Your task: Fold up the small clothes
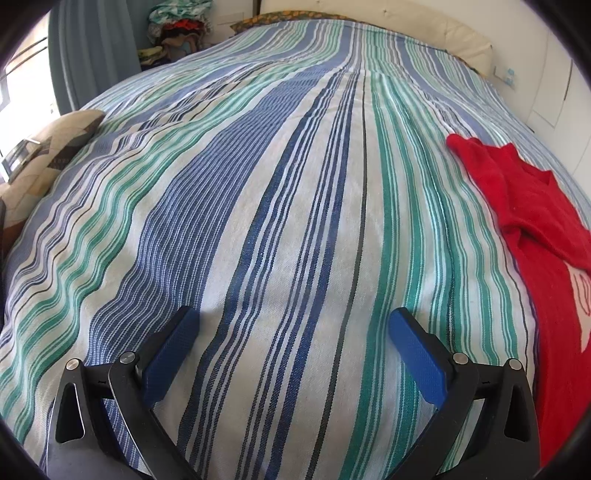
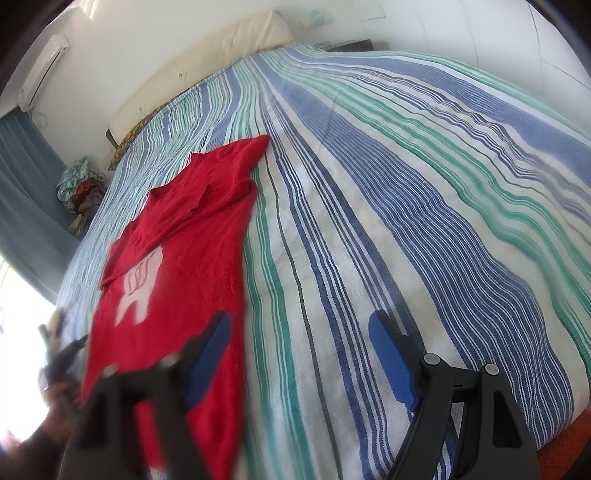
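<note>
A small red shirt (image 2: 184, 251) with a white print (image 2: 138, 291) lies spread on the striped bedspread (image 2: 369, 206), one sleeve reaching toward the headboard. In the left wrist view the red shirt (image 1: 532, 206) shows at the right edge. My left gripper (image 1: 293, 317) hovers open over bare bedspread (image 1: 258, 184), well left of the shirt, nothing between its blue pads. My right gripper (image 2: 299, 325) is open too; its left finger (image 2: 210, 350) hangs over the shirt's right edge, its right finger (image 2: 391, 354) over the stripes. Neither touches the cloth.
A cream headboard cushion (image 2: 207, 62) runs along the far end of the bed. A pile of clothes (image 1: 181, 26) sits beyond the far left corner by a blue curtain (image 1: 92, 48). A patterned pillow (image 1: 48, 147) lies at the left. A person's hand (image 2: 55, 369) shows at lower left.
</note>
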A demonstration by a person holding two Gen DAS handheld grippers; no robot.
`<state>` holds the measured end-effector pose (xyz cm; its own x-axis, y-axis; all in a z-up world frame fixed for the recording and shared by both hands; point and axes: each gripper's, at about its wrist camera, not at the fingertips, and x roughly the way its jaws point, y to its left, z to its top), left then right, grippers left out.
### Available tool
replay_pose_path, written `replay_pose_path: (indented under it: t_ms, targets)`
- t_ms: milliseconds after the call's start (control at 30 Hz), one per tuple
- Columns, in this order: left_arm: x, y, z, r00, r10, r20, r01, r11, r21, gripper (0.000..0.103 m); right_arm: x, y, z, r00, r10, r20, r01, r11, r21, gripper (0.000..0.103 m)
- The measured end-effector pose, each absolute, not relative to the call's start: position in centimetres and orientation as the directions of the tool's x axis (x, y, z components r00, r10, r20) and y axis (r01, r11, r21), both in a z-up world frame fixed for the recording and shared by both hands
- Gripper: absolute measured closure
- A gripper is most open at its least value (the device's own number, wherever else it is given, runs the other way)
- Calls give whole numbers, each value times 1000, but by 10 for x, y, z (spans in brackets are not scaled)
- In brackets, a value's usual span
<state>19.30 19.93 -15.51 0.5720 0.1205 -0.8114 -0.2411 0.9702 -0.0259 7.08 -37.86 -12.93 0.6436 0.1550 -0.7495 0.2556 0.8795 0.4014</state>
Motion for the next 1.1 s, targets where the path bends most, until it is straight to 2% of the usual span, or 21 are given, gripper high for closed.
replay_pose_path:
  t_ms: [233,433,600,700,800,933,1000,1033,1100]
  targets:
    - [172,191,-143,531,75,-844,-223,973,-54,1,71,-377,-127,649,150,-746,248,885,394,27]
    - [119,139,-109,507,-218,-834,4,968,-251,2,61,-378,-105,686,173,-706,209,883,420,27]
    - [85,86,-104,415,-355,-838,194,934,-299,2,51,-365,-87,609,337,-718,86,872,482,27]
    - [79,63,-115,341,-379,-860,238,920,-311,2,46,-351,-94,499,453,-739,37,841,540,27]
    - [76,50,-125,327,-322,-888,258,935,-243,3,42,-340,-109,406,511,-757,43,817,574,27]
    - [77,50,-128,321,-334,-886,247,933,-262,3,45,-331,-133,348,479,-806,81,841,535,27]
    - [79,54,-130,313,-353,-882,220,930,-294,3,50,-328,-145,334,498,-800,93,827,554,27]
    - [80,54,-130,312,-357,-881,213,930,-301,4,52,-326,-152,325,517,-792,100,814,573,27]
    - [78,52,-129,315,-339,-886,214,935,-282,16,56,-320,-159,306,543,-782,94,800,593,29]
